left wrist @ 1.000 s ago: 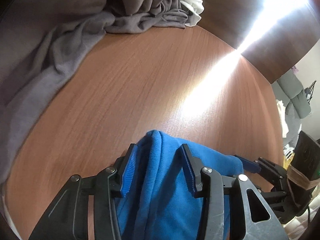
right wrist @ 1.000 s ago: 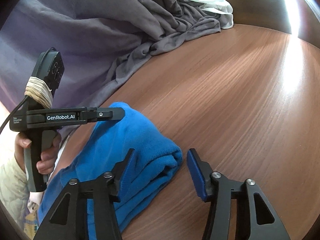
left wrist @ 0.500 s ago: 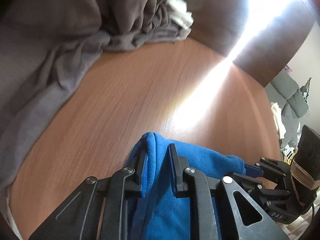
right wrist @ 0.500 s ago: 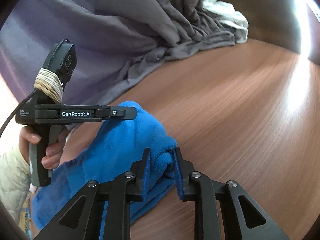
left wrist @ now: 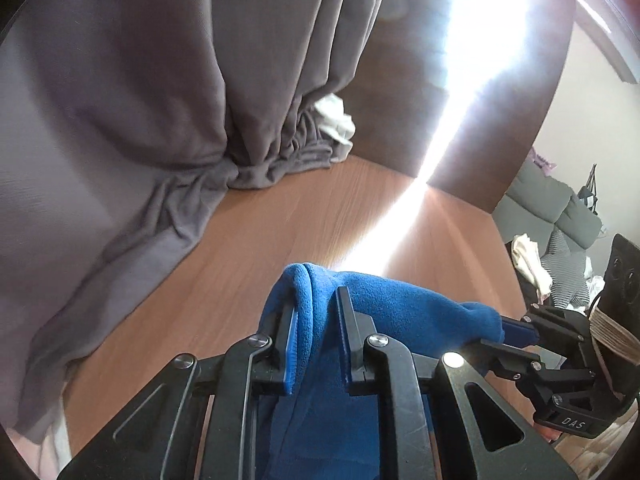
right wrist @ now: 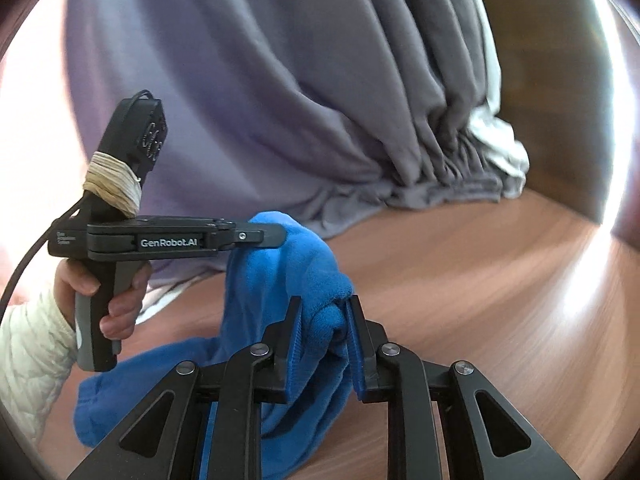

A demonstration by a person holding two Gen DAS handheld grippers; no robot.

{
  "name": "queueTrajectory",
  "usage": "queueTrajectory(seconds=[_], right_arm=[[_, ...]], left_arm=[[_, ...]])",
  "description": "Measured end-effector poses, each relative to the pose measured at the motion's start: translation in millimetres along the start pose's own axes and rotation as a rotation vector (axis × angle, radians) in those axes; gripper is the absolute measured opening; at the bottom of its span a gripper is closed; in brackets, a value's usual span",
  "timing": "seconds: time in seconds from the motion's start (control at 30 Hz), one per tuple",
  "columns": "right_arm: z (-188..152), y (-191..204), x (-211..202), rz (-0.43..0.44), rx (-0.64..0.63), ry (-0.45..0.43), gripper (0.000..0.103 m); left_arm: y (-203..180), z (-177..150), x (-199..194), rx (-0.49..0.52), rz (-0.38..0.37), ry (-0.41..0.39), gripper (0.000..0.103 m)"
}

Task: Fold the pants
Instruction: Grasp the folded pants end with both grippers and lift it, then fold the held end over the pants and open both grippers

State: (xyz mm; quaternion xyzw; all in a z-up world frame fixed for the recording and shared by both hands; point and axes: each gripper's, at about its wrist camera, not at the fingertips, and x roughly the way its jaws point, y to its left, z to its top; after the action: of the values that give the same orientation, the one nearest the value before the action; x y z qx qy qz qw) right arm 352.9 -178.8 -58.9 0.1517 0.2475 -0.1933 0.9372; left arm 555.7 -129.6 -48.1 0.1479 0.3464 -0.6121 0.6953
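Observation:
The blue fleece pants (left wrist: 400, 312) hang lifted above the wooden table (left wrist: 280, 220), held by one folded edge. My left gripper (left wrist: 316, 304) is shut on one end of that edge, the cloth bunched between its pads. In the same view my right gripper (left wrist: 516, 326) pinches the other end at the right. In the right wrist view my right gripper (right wrist: 325, 308) is shut on a thick fold of the pants (right wrist: 280, 280). There my left gripper (right wrist: 272, 236), held by a person's hand (right wrist: 120, 300), grips the upper corner. The pants' lower part (right wrist: 120, 412) trails on the table.
A large grey cloth (left wrist: 160, 120) drapes down onto the table's far left side, with a white cloth (left wrist: 334, 120) behind it. Bright glare (left wrist: 400, 232) crosses the table (right wrist: 480, 280). A grey sofa (left wrist: 552, 208) with clothes stands beyond the right edge.
Both grippers went from open around the pants' folded edge to shut on it. They then rose together, lifting that edge off the table, and both views now look further up.

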Motion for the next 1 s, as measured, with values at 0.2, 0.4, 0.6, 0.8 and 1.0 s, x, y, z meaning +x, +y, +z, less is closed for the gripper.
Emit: queueTrajectory(seconds=[0.2, 0.4, 0.6, 0.8, 1.0], right_arm=[[2, 47, -15, -0.02, -0.067, -0.056, 0.022], [-3, 98, -27, -0.047, -0.143, -0.086, 0.022], [-8, 142, -33, -0.052, -0.205, -0.086, 0.022], [-22, 187, -32, -0.042, -0.293, -0.083, 0.022], [-36, 222, -33, -0.017, -0.366, -0.069, 0.022]], left_arm=[[6, -17, -43, 0.015, -0.022, -0.072, 0.017], [19, -40, -80, 0.021, -0.038, -0.122, 0.015], [38, -72, -111, -0.006, -0.036, -0.16, 0.015], [56, -105, -136, -0.038, -0.035, -0.191, 0.015], [67, -141, -159, -0.079, -0.022, -0.223, 0.015]])
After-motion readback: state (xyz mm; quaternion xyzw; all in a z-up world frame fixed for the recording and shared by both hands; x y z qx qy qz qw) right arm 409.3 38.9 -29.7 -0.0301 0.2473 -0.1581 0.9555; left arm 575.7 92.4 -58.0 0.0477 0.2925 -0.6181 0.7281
